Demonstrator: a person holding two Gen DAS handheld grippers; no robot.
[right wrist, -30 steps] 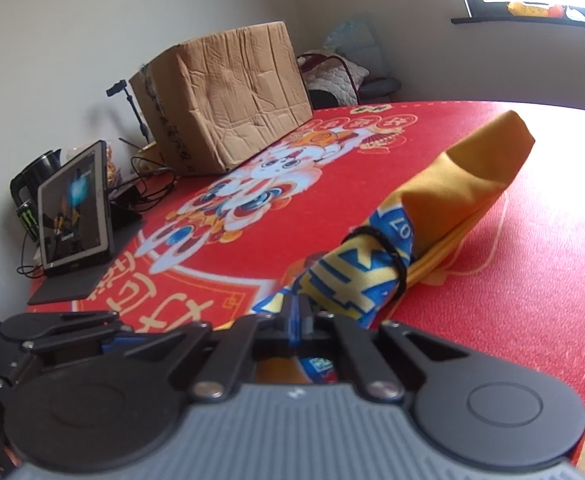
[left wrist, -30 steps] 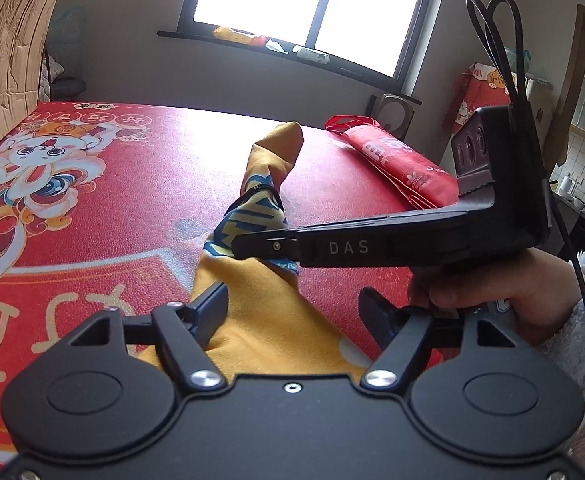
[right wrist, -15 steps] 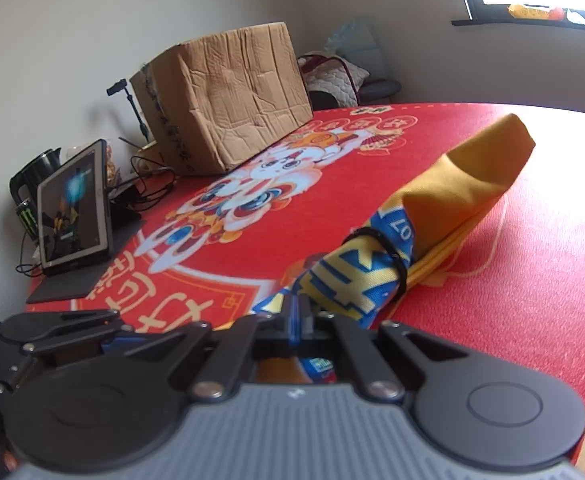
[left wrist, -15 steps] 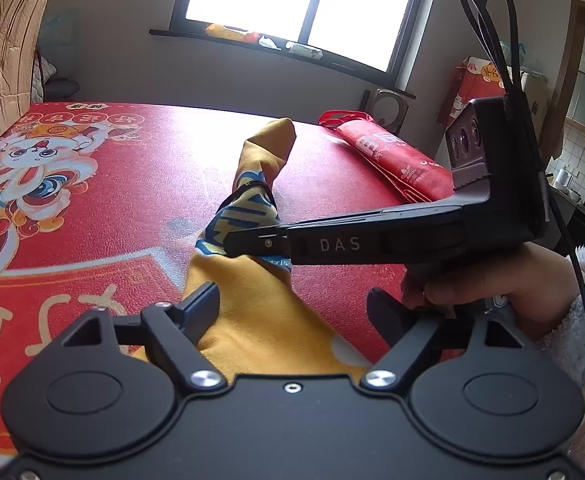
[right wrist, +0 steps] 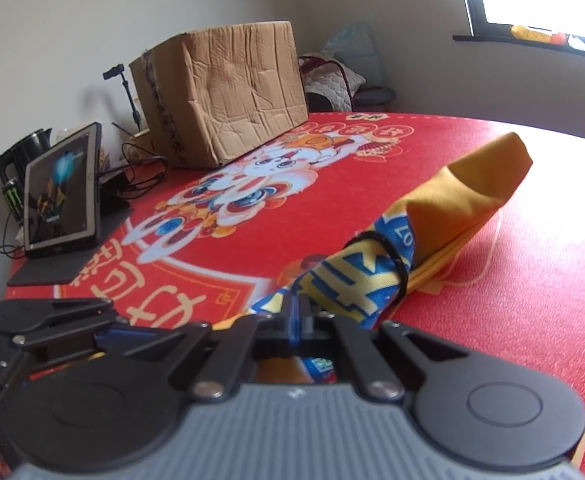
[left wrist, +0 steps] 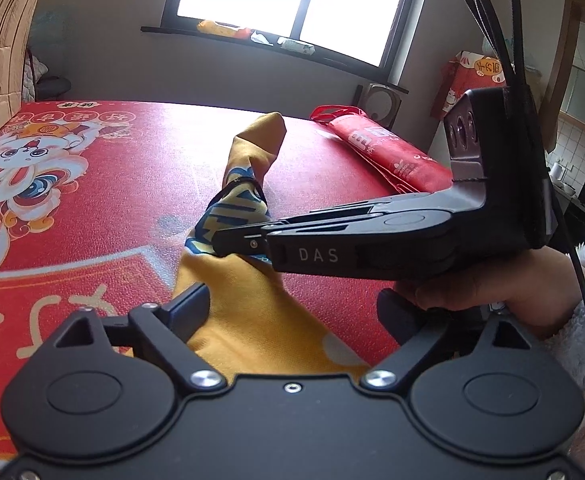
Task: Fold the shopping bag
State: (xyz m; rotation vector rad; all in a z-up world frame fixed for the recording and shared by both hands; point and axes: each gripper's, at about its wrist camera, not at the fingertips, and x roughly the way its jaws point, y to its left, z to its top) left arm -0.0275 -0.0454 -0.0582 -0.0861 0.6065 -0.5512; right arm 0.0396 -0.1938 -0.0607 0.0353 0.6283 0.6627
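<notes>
Bag: the yellow shopping bag lies on the bench as a long narrow bundle running straight ahead of your left gripper; a black band cinches it over the blue-printed stretch, just beyond your right gripper.

Right gripper: your right gripper is pinched tight on a fold of the blue-printed cloth, next to the band.

Left gripper: your left gripper stands wide, its two fingers either side of the yellow near end, holding nothing.

Change: over the last second almost nothing; the pinch has stayed where it was and the bundle keeps its shape. The left view has only drifted a little.

Meaning: the bag already looks gathered and banded, so I judge you are near the end, holding it steady or tidying. It could also be a banded bag about to be undone.

Beyond: a red bag lies ahead and right of your left gripper, well apart from the yellow one.

Bench: red cloth with a lion-dance print, left of your right gripper; cardboard box farther off.
</notes>
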